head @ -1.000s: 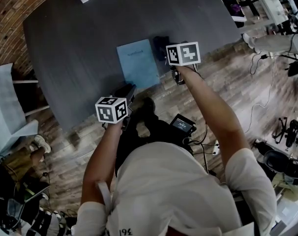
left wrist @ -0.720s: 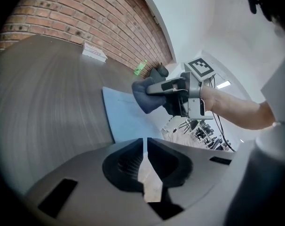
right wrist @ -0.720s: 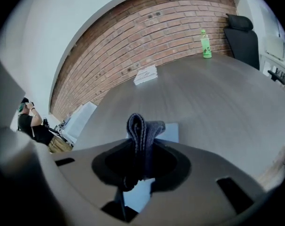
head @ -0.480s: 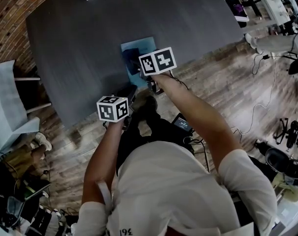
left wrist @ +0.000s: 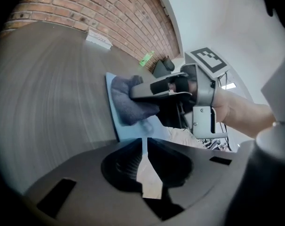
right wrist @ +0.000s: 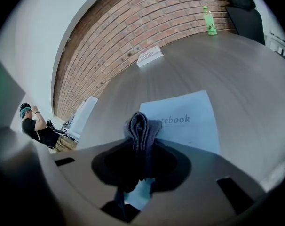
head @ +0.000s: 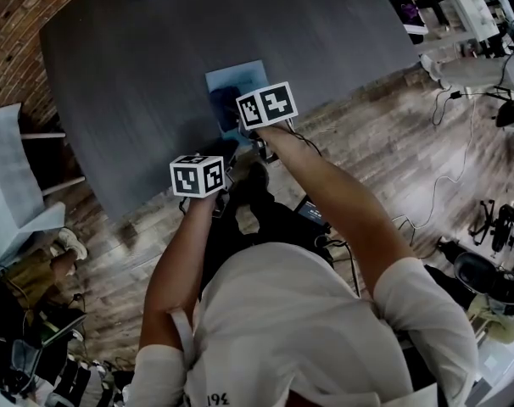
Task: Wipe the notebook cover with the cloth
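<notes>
Green bottle (right wrist: 208,20) well beyond notebook (right wrist: 189,121)

Notebook (right wrist: 192,126) title partly behind cloth (right wrist: 141,128) (first letters)

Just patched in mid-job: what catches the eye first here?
The right gripper clamps a folded dark grey cloth, pressed on a light blue notebook near the front edge of the dark grey table. The left gripper sits shut by the notebook's near corner.

Even, dim indoor light with soft shadows; both gripper views bulge strongly, darken at the corners and blur up close.
</notes>
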`<state>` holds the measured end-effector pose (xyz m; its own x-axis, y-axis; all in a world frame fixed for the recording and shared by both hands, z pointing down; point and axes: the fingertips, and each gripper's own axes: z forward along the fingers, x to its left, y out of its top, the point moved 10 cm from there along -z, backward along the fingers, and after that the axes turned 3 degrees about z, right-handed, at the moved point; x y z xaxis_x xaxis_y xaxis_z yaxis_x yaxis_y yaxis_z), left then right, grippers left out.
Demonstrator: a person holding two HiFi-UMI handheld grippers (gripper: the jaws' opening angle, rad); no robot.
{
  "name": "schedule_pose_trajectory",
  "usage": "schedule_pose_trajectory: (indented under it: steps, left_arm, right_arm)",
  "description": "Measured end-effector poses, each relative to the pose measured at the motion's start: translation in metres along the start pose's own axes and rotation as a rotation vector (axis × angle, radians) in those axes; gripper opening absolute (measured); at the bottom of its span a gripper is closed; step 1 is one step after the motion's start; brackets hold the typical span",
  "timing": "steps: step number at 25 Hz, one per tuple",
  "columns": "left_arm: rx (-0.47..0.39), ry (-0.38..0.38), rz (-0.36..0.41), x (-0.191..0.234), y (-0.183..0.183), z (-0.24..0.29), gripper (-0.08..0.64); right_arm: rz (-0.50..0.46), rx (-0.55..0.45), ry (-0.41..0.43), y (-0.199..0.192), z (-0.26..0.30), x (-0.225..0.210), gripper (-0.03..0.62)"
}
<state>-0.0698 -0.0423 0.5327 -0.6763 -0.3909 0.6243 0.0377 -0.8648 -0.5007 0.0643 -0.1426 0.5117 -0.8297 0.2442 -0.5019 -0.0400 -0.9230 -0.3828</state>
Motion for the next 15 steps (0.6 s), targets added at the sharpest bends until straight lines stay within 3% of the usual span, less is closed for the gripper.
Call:
schedule_pose_trajectory:
  steps: [4,15]
  left_arm:
    - [0.004,0.001,-0.059,0.006,-0.002,0.002,0.035]
    - [0.008,0.001,-0.034,0.005,-0.002,0.002,0.037]
  right_arm:
    - [-0.008,-0.002,-0.019,-0.002,-0.006,-0.008,0.109]
    - [0.019,-0.027,-0.058,-0.008,-0.027,-0.035,0.110]
